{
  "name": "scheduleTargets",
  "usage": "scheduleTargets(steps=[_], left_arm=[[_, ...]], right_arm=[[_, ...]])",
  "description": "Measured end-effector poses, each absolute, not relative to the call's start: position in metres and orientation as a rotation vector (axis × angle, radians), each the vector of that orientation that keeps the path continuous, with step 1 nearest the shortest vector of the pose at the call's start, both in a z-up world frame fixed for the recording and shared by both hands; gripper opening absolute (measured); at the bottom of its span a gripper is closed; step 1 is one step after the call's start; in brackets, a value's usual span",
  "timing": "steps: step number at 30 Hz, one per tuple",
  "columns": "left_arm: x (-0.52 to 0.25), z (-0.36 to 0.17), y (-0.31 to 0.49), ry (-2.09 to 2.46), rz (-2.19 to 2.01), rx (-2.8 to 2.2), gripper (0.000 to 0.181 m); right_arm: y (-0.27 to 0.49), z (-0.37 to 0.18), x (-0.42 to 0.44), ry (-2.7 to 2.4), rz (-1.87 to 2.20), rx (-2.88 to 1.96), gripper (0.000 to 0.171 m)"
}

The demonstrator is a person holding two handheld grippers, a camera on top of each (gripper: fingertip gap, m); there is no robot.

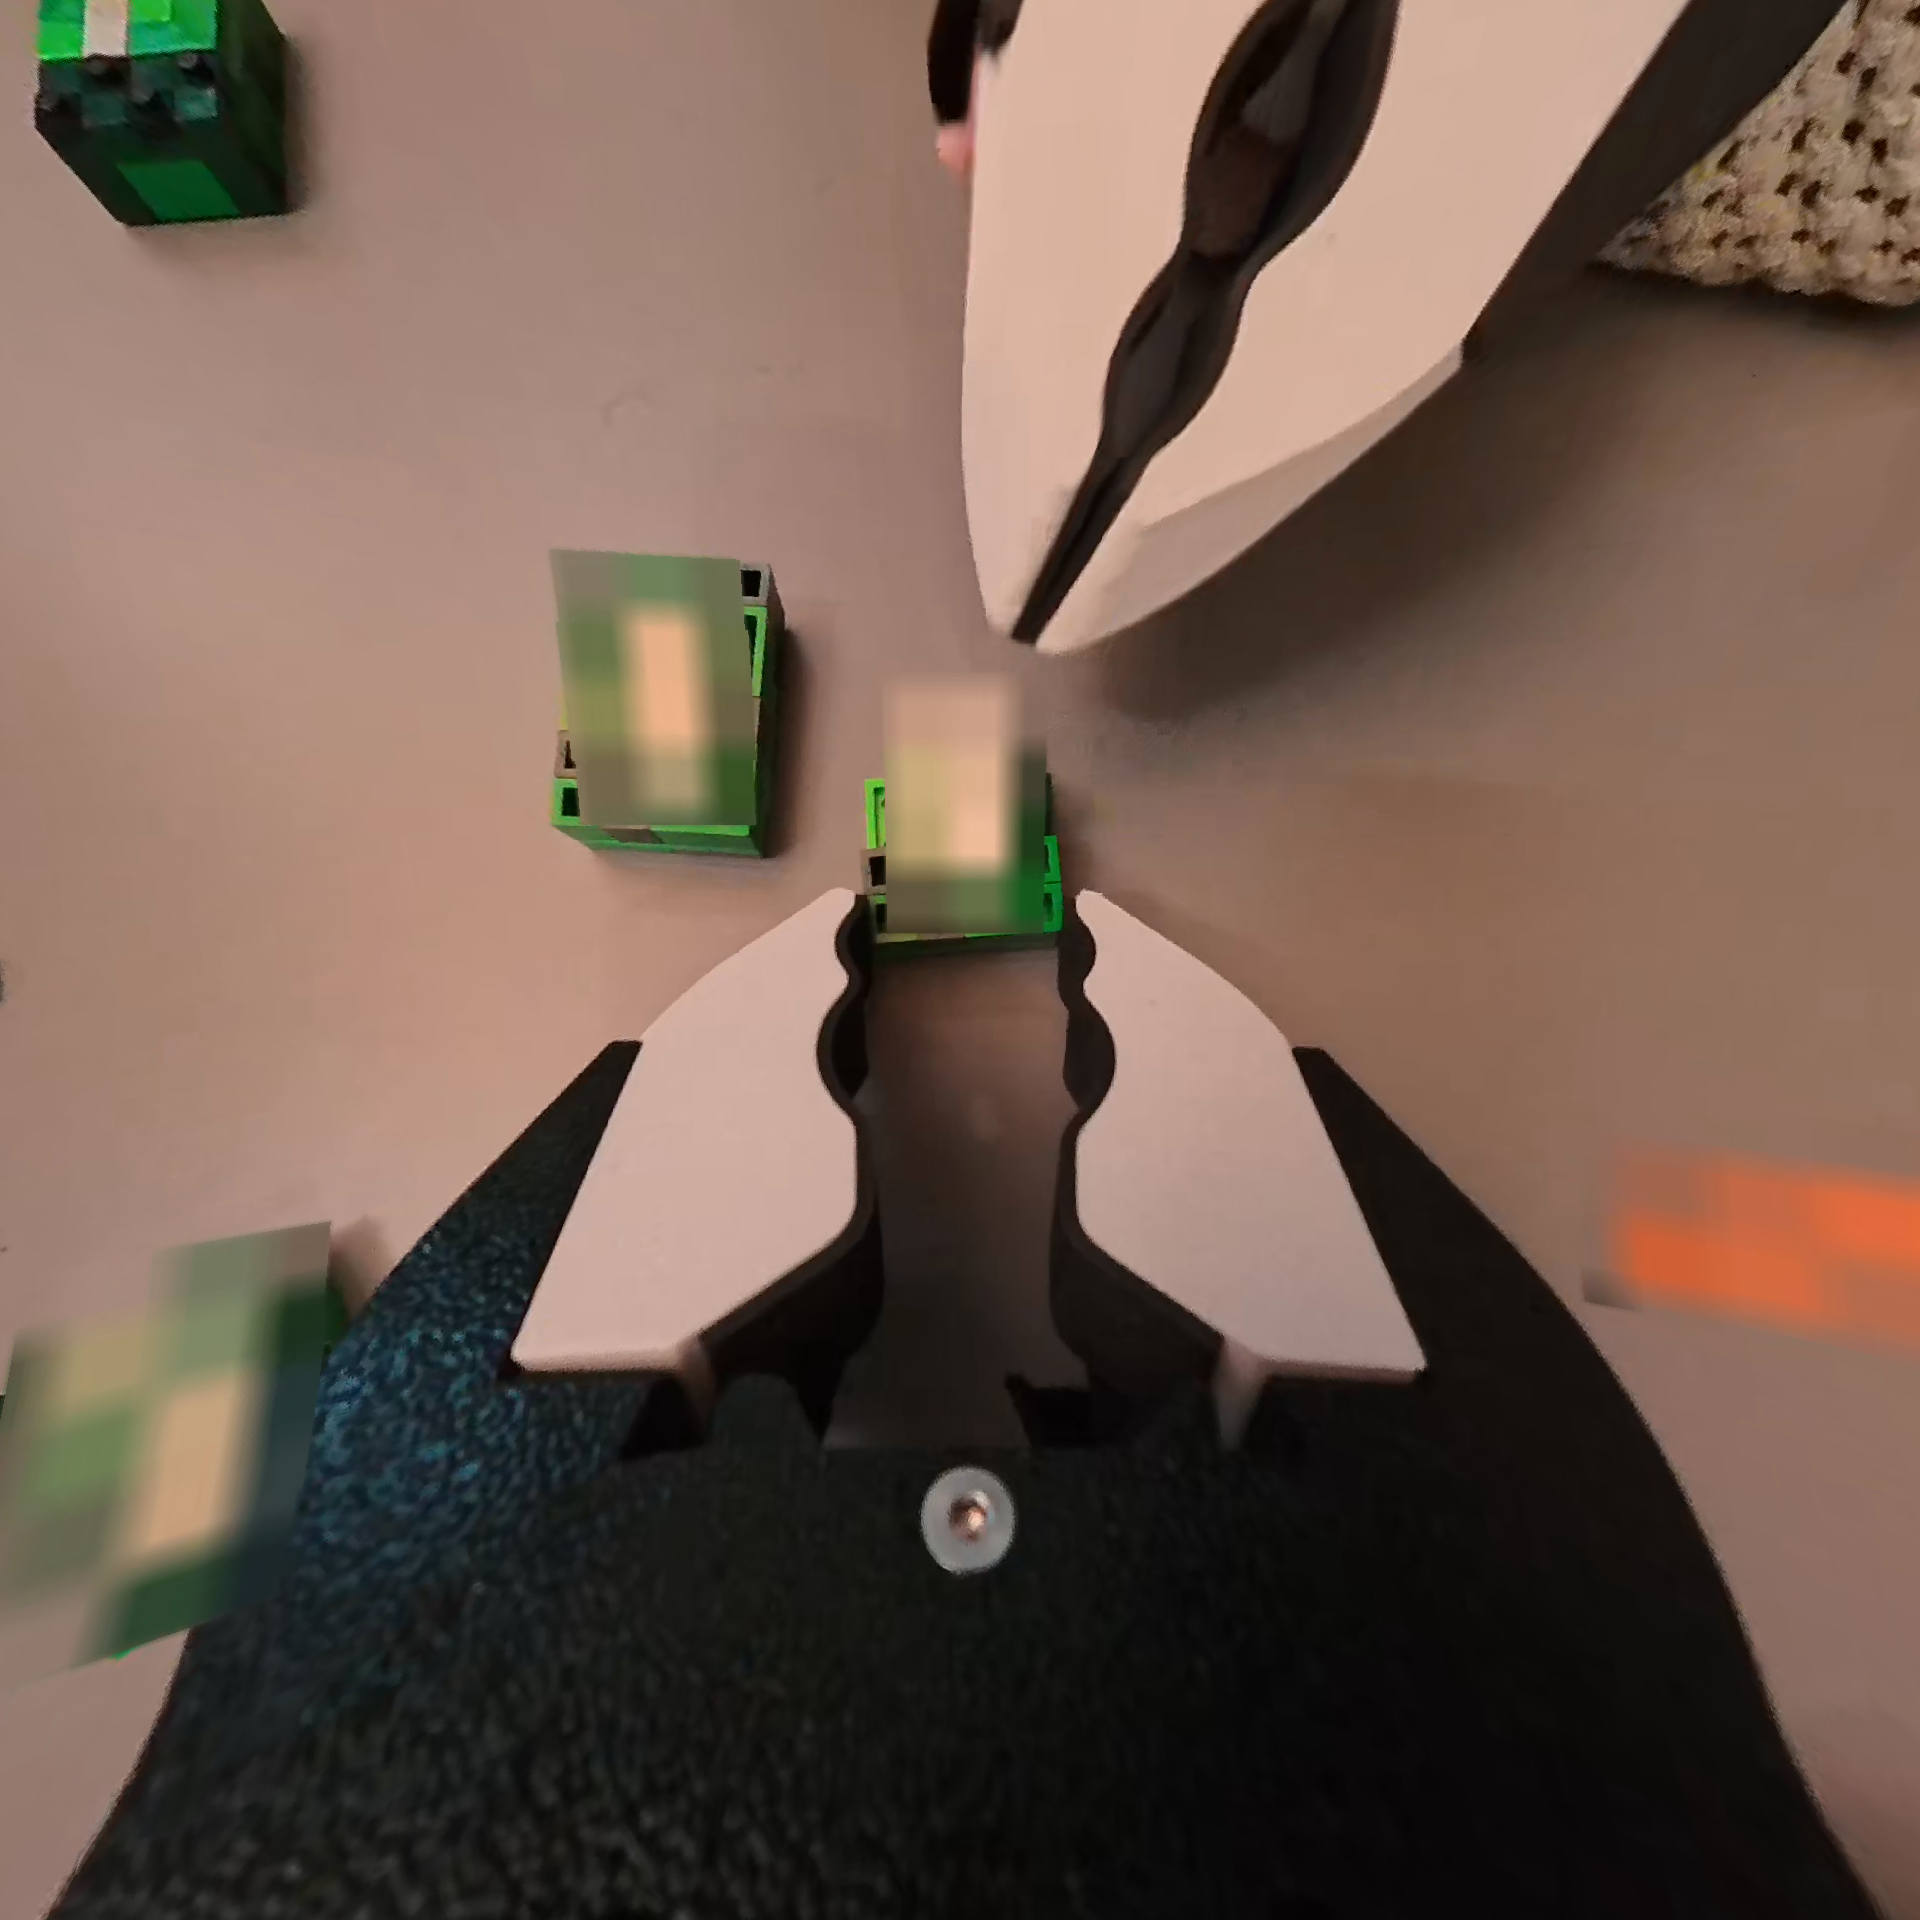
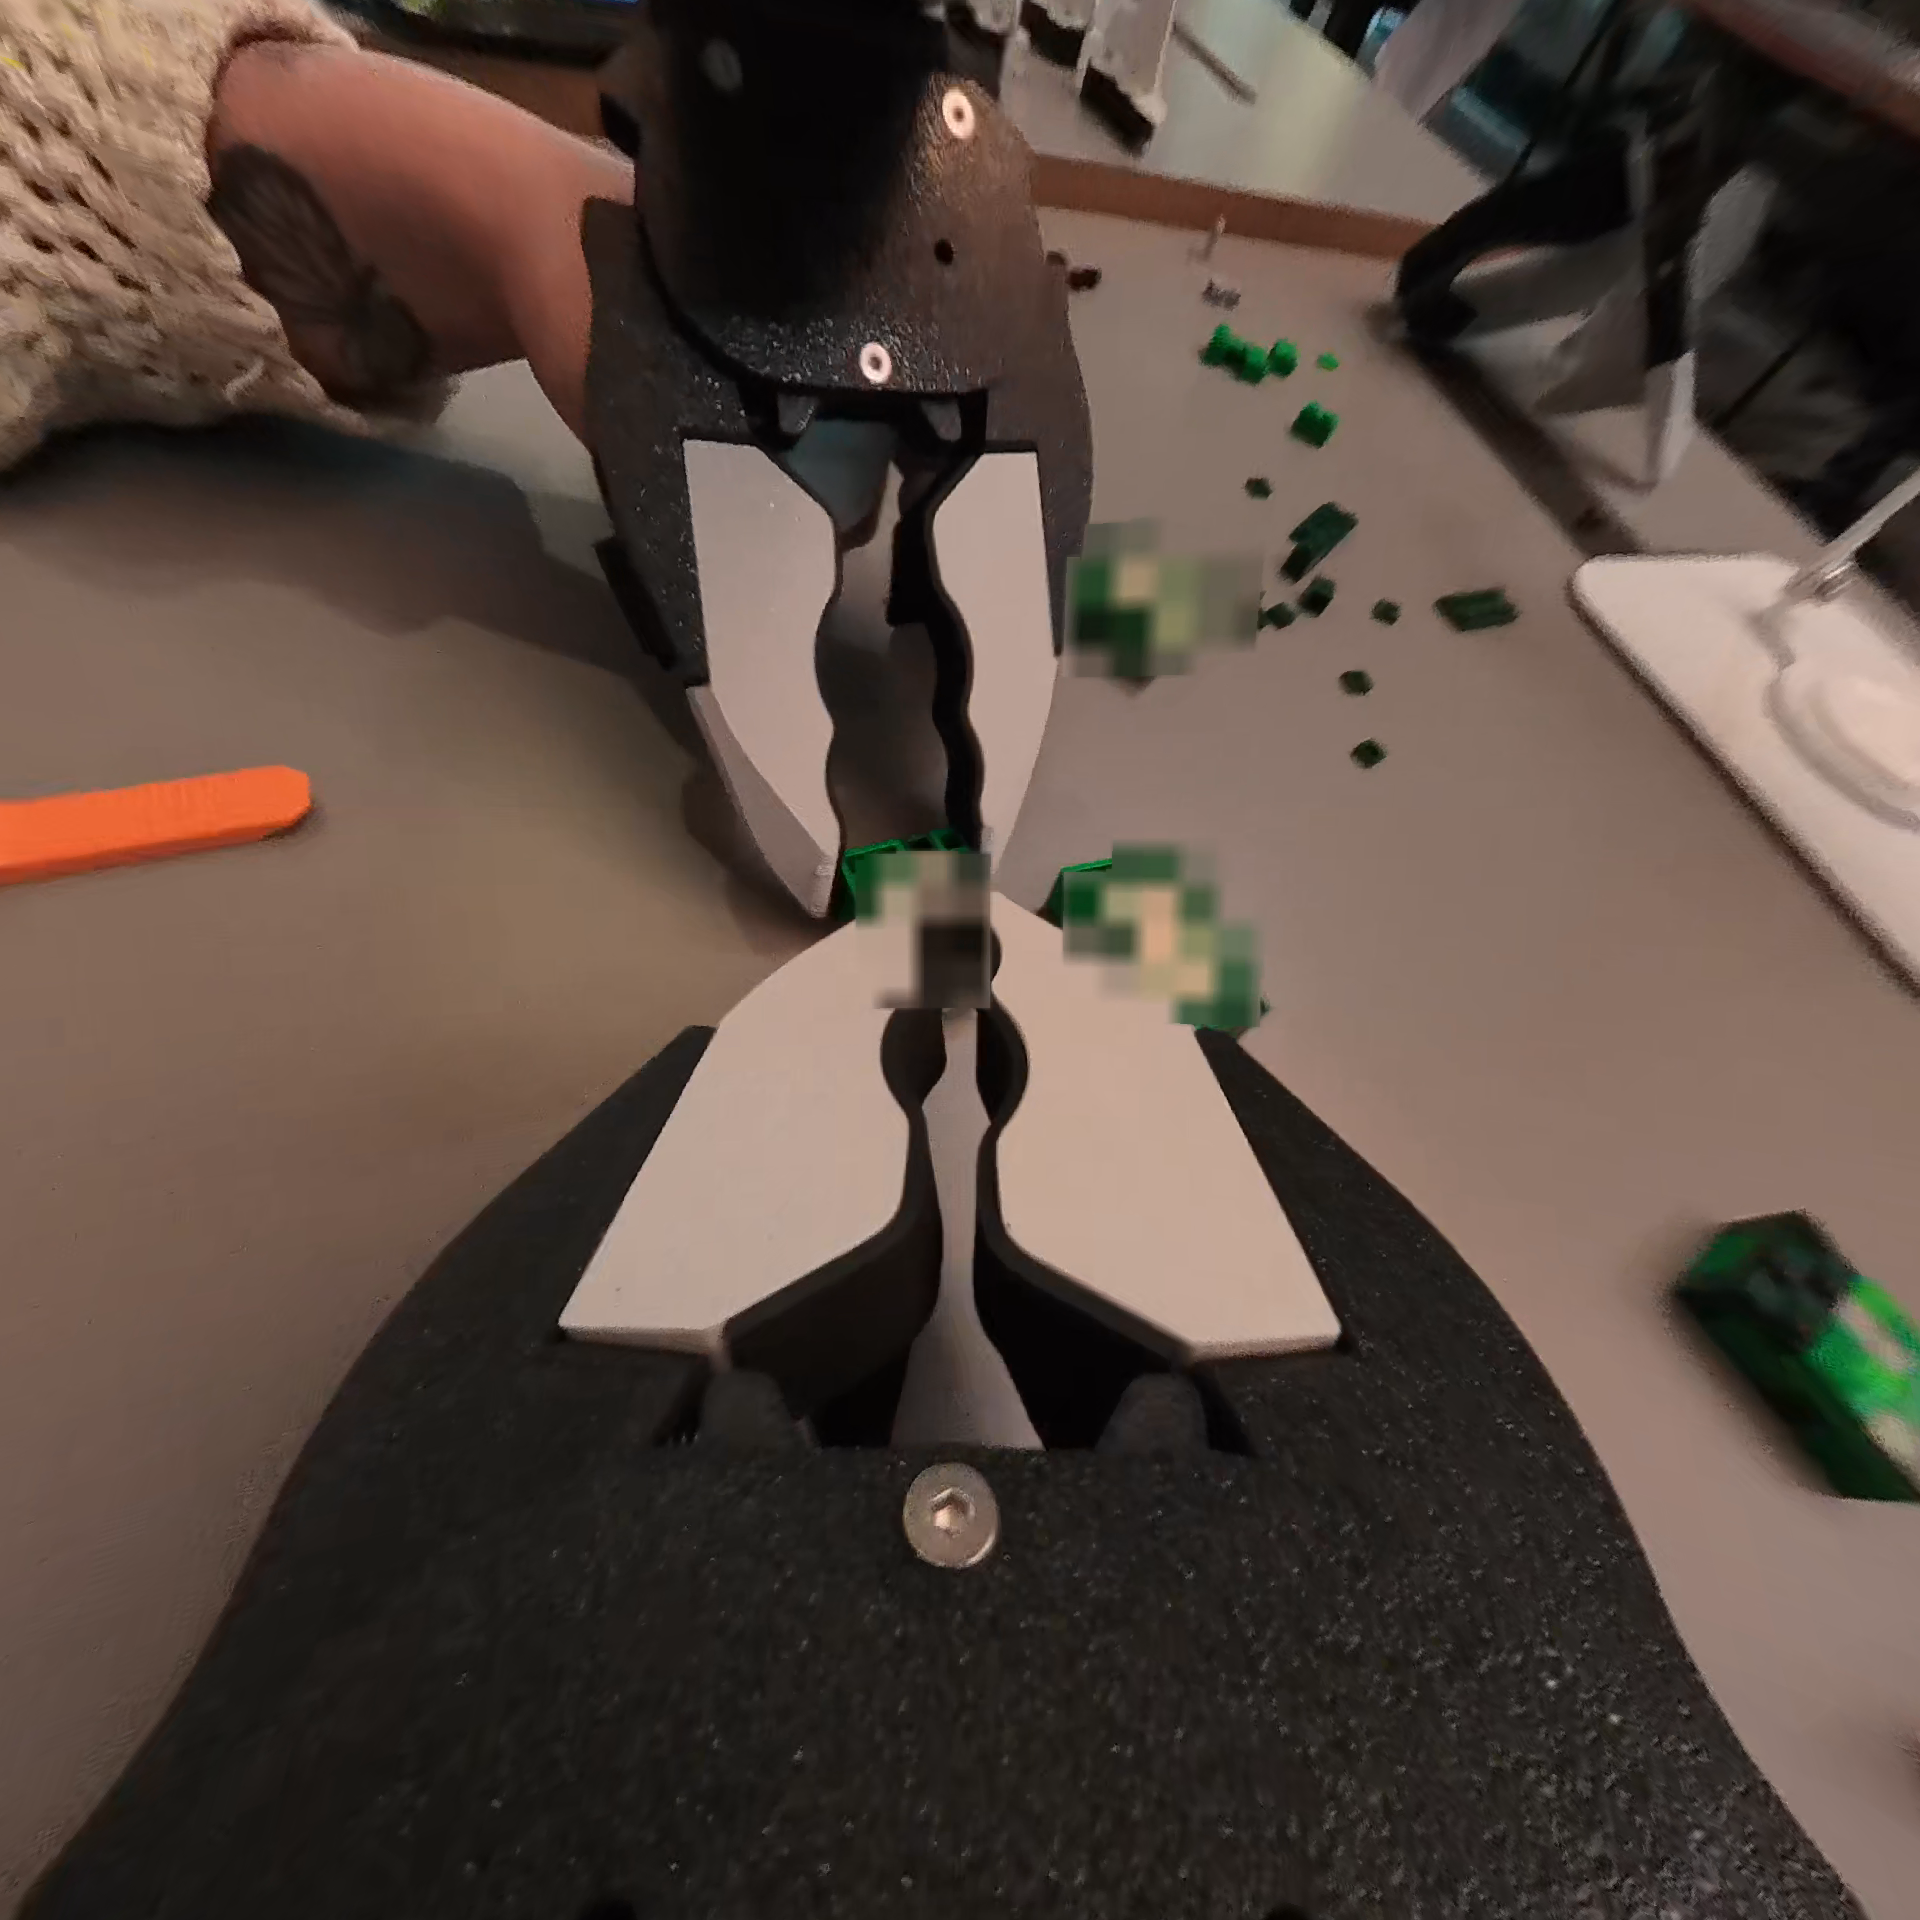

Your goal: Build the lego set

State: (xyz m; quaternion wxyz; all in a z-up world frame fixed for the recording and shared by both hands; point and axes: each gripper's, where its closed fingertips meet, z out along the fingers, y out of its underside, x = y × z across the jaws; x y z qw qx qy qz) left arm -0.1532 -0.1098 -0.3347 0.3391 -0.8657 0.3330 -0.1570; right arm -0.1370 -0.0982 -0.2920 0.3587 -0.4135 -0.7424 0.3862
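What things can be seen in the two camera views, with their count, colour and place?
Small lego blocks: three, green, partly mosaic-covered; one at the left gripper's tips, one beside it, one at the left view's lower left edge.
Large lego block: one, dark and bright green, far corner of the left view.
Loose lego pieces: many, green, scattered on the table in the right view.
Orange tool: one, flat on the table.
White tray: one, at the table's right edge, with a clear object on it.
Table: one, grey.
Forearm: one, in a knitted sleeve.
Left gripper: open.
Right gripper: shut, near the same block.
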Motion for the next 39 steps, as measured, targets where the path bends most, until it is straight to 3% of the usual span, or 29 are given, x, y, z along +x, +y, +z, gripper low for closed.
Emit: scheduleTargets(steps=[4, 6, 16, 39], left_arm=[[-0.155, -0.329, -0.106, 0.803, -0.418, -2.246, 0.034], [-0.154, -0.319, -0.103, 0.739, -0.461, -2.221, 0.034], [-0.159, -0.29, -0.099, 0.509, -0.608, -2.157, 0.034], [-0.151, -0.299, -0.105, 0.509, -0.669, -2.224, 0.034]], right_arm=[[-0.097, -0.282, -0.136, -1.882, 0.747, -0.805, 0.035], [-0.096, -0.279, -0.138, -1.859, 0.581, -0.706, 0.044], [-0.087, -0.275, -0.153, -1.722, -0.062, -0.364, 0.045], [-0.089, -0.289, -0.162, -1.754, -0.23, -0.221, 0.02]])
